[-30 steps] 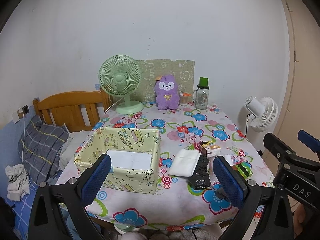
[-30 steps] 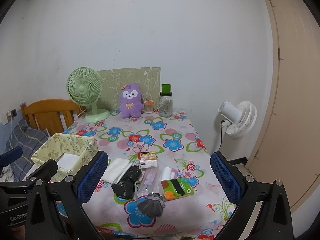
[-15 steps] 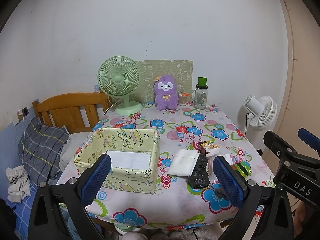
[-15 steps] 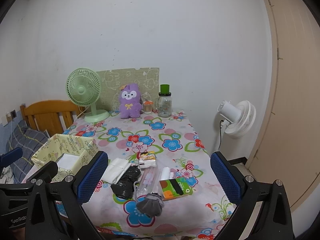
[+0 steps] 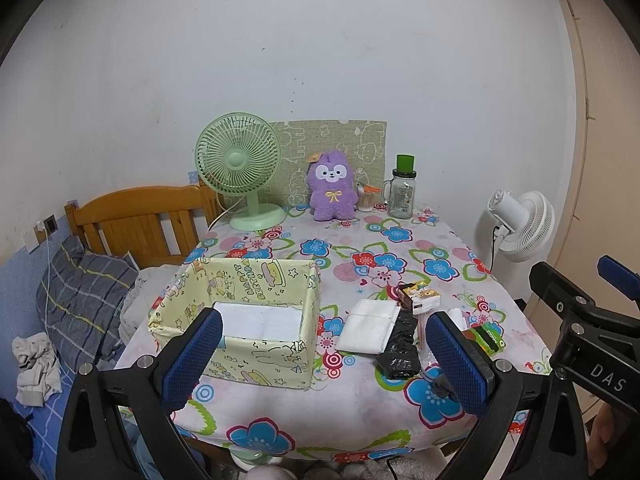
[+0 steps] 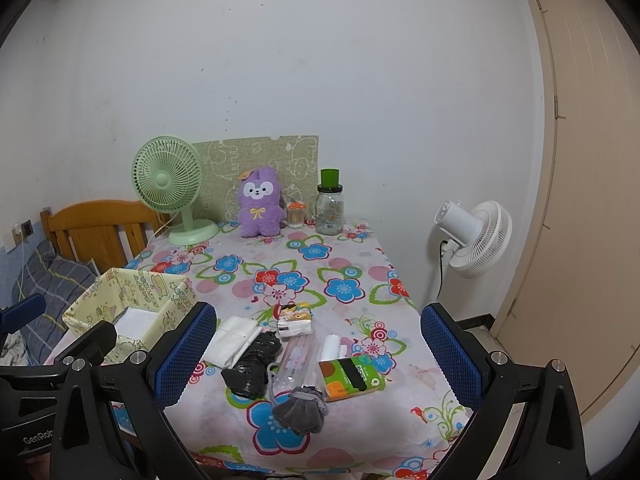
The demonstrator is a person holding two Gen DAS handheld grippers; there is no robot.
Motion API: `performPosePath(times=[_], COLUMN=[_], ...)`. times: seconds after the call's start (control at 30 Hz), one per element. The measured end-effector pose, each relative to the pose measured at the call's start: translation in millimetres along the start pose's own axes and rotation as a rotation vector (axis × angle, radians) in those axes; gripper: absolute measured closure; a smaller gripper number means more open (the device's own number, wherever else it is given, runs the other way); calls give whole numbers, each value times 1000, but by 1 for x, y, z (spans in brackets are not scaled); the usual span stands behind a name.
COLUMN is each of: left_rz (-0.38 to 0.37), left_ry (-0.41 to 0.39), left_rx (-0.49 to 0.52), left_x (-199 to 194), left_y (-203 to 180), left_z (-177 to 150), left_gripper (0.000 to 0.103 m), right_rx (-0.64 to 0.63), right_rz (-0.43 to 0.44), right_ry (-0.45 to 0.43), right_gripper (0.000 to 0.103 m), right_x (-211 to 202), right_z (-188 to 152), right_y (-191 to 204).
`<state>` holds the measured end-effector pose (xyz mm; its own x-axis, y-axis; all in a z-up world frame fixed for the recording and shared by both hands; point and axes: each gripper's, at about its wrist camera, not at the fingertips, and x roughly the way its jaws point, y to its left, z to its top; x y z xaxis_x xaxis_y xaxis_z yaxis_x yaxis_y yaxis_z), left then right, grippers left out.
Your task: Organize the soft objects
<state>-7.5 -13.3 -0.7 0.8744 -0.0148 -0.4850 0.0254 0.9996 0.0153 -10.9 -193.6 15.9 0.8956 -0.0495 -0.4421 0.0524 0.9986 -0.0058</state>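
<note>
Left wrist view: left gripper jaws spread wide, holding nothing, hovering at near table edge. Yellow fabric box near left on floral tablecloth, white pad inside. Folded white cloth just right of box, black bag touching it.

Right wrist view: right gripper jaws released, empty. Grey pouch nearest, green tissue pack right of it. Purple plush far, beside green desk fan.

Both views have drifted slightly upward and back: the desk and its things sit a little lower in frame than a second ago. The left tongs and right tongs have eased away; nothing on the desk has shifted.
</note>
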Motion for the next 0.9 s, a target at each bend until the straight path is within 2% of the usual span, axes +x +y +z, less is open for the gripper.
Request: performPosePath(times=[0.57, 0.9], left_rz=[10, -2], left_ry=[-12, 13], left_rx=[3, 23], left_x=[2, 22], left_y=[3, -3], left_z=[2, 0], left_gripper=[1, 1], right_rx=[1, -7], right_rz=[12, 33], right_ry=[-2, 6], right_gripper=[0, 0], right_x=[2, 14], right_z=[1, 1], right_y=[0, 0])
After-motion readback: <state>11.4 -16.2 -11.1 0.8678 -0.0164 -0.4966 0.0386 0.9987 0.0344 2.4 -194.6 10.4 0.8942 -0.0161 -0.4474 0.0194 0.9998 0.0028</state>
